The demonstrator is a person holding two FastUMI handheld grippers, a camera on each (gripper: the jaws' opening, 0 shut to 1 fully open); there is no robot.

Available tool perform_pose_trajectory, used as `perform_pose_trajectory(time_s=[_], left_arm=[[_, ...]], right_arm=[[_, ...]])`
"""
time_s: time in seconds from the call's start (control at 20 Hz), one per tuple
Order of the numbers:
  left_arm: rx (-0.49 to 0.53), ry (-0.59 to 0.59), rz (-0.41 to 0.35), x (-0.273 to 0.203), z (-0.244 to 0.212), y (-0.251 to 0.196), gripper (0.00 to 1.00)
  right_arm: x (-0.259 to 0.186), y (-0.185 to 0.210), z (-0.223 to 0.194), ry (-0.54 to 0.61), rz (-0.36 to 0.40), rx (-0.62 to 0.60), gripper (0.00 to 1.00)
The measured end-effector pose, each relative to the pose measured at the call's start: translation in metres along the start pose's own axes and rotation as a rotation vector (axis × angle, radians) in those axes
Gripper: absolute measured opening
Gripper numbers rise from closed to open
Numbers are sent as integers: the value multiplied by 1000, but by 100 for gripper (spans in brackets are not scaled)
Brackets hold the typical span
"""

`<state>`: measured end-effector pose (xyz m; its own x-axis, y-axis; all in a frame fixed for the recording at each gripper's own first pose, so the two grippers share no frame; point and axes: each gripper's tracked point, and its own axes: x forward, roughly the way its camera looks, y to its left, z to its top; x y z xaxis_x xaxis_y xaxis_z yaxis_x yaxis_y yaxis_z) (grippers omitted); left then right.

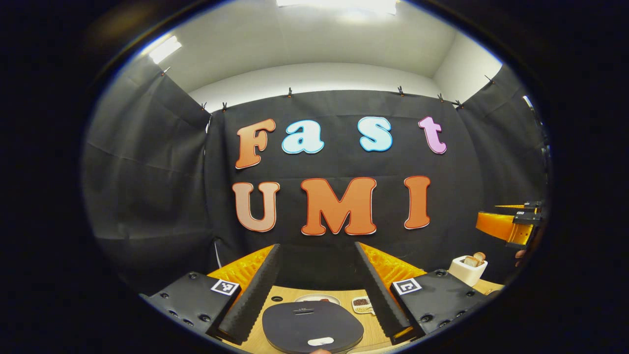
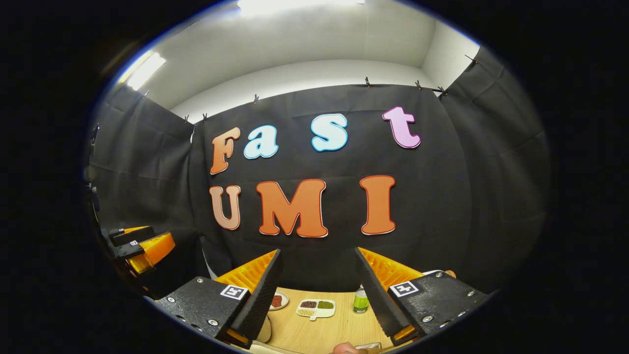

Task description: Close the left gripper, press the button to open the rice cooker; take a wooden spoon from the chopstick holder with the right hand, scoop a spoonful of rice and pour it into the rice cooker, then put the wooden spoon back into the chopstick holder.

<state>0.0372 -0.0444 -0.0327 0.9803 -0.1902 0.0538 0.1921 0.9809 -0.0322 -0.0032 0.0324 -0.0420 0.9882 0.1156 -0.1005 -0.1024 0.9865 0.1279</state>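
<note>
Left gripper (image 1: 317, 290) spread above cooker (image 1: 312, 327) lid at the surface's (image 2: 314, 332) near edge. Right gripper (image 2: 318, 290) spread too (holder (image 1: 468, 269) far right).

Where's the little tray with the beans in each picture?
Left gripper view: the little tray sits low, right of centre, just past the rice cooker.
Right gripper view: the little tray lies bottom centre on the wooden table.
Shared landmark: the round plate just left of it.
</note>
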Motion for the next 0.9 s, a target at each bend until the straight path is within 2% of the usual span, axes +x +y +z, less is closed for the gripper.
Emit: perform_pose_trajectory(time_s=[0.35, 0.6, 0.7, 0.9], left_arm=[[12, 2, -13, -2, -1, -4, 99], [2, 2, -40, 0, 1, -10, 96], [5, 3, -40, -1, 0, -11, 99], [9, 4, -38, 1, 1, -12, 98]], right_arm=[[-2, 0, 0, -1, -4, 13, 89], [-3, -4, -1, 1, -11, 19, 89], [-3, -5, -1, 1, -11, 20, 89], [-2, -4, -1, 4, -7, 21, 89]])
